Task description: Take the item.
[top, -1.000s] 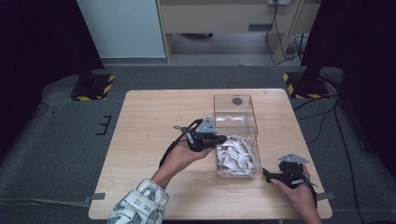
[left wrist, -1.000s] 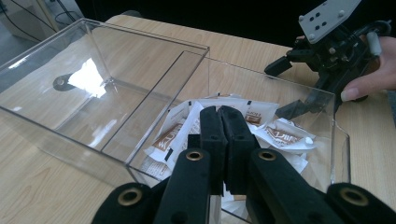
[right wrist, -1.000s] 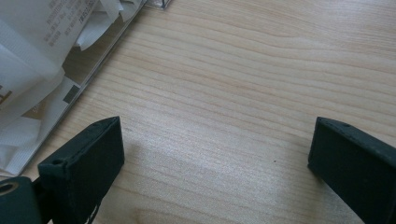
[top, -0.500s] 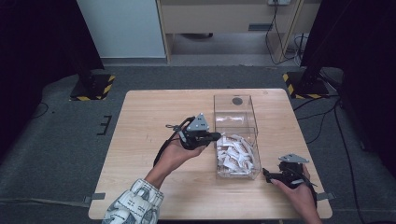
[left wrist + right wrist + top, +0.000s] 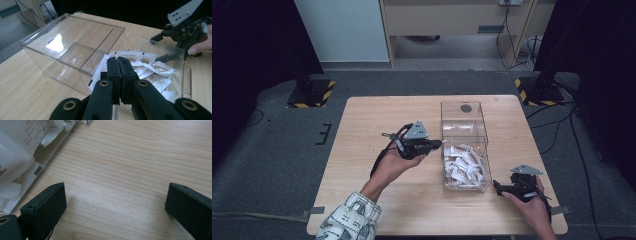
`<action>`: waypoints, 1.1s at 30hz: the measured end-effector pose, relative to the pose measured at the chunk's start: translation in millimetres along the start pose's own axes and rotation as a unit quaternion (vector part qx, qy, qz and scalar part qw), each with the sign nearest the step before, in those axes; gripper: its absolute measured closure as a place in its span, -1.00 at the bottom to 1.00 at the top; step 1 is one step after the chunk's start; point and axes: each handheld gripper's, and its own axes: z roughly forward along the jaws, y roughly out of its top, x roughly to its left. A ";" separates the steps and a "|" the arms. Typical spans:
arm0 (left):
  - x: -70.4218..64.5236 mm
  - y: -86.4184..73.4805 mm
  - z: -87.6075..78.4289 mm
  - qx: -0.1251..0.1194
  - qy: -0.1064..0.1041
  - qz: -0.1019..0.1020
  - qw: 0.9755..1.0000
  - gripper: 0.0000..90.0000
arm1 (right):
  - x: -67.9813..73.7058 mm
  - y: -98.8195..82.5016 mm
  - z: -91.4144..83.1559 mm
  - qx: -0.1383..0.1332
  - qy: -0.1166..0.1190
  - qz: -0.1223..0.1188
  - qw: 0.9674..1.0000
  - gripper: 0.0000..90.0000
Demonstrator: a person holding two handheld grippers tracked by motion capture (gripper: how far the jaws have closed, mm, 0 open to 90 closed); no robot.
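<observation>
The left gripper (image 5: 434, 145), jaws pressed together on nothing, hovers just left of the clear box (image 5: 464, 145) toward the table's right edge, nearer its sachets (image 5: 467, 165) than the open, empty right gripper (image 5: 498, 186).

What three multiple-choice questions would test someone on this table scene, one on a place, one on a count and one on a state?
1. Where do the white packets lie?
A. in the near compartment of the clear box
B. in its far compartment
C. on the bare table

2. How many compartments has the clear box?
A. one
B. two
C. four

3. How do the left gripper's jaws stand?
A. wide apart
B. shut on a packet
C. shut with nothing between them

Answers:
1 A, the packets pile up in the half nearest the person.
2 B, one divider splits the box.
3 C, the left gripper view shows the jaws meeting, empty, above the packets.
</observation>
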 end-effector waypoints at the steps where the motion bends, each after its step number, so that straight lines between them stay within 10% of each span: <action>1: 0.9 -1.3 -1.2 -0.001 0.002 -0.001 1.000 0.97 | 0.0 0.0 0.0 0.000 0.000 0.000 1.000 -0.92; 33: 37.3 -53.9 -18.9 0.049 0.055 -0.025 0.997 0.97 | 0.0 0.0 0.0 0.000 0.000 0.000 1.000 -0.92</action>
